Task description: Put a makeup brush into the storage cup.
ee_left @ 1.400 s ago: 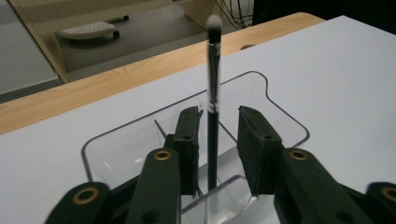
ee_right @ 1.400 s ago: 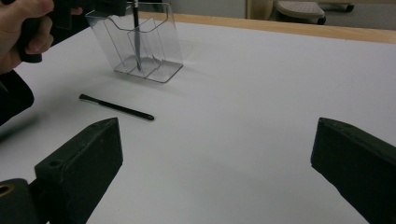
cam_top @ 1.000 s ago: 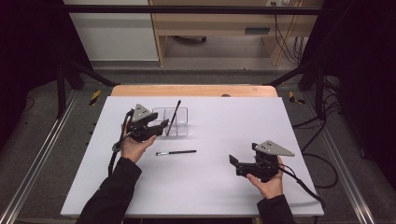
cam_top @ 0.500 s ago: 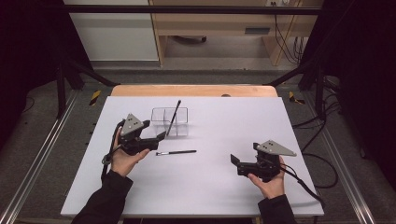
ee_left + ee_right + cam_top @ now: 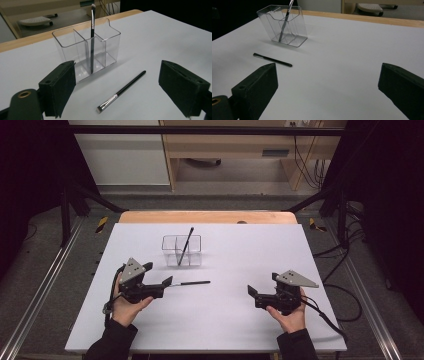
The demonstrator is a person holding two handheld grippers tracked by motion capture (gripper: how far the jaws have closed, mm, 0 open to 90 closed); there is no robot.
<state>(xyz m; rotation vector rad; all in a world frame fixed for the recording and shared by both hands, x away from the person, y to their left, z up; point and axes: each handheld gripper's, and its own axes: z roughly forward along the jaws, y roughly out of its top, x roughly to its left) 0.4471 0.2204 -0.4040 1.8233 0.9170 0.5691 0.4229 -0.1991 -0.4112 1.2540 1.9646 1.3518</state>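
Left gripper [image 5: 167,281] fingers spread, just opening, empty, at the slim black makeup brush [image 5: 121,91] lying on the white worktop [image 5: 240,255] (light, stiff, rolls easily): pinch mid-handle

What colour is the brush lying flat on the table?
The brush has a black handle, a silver band and dark bristles, clearest in the left gripper view.
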